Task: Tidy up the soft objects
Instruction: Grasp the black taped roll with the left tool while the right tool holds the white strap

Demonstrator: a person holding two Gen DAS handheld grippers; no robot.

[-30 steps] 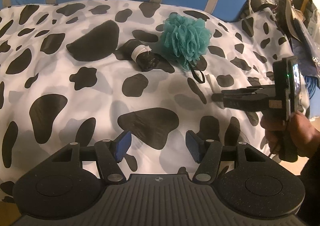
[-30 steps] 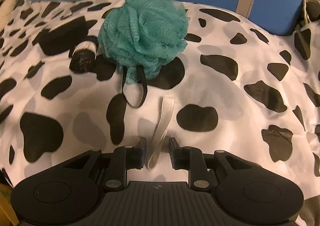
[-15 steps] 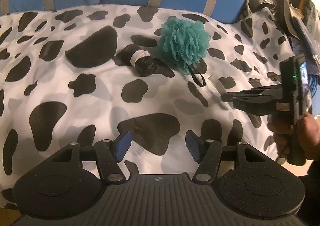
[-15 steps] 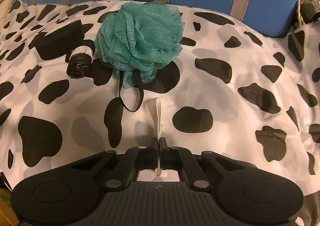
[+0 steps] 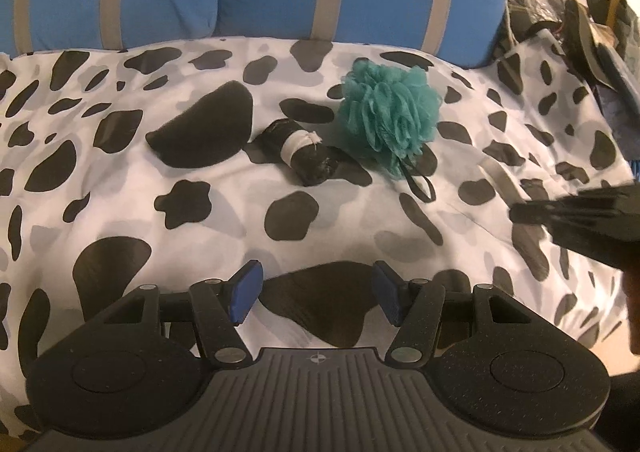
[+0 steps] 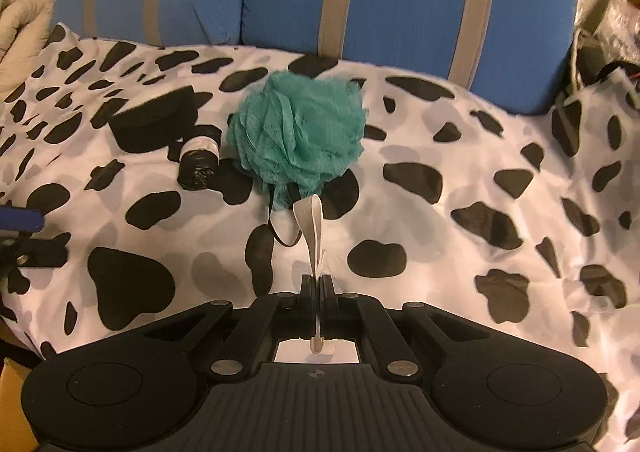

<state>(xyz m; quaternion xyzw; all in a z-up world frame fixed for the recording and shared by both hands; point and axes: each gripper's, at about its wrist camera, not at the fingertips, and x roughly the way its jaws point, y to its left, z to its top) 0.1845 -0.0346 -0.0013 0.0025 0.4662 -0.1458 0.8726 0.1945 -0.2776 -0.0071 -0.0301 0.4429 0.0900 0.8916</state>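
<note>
Right gripper [image 6: 319, 284] pinching white strap [image 6: 312, 224] clear of bedspread [image 6: 440, 252]; left gripper [image 5: 316, 292] spread, empty.

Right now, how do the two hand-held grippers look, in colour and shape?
Left hand-held gripper: matte black speckled plastic, two round discs, ribbed centre plate with a small crosshair mark, silver pivot screws, blue pads. Right hand-held gripper: the same black build; its pads look black here.
</note>
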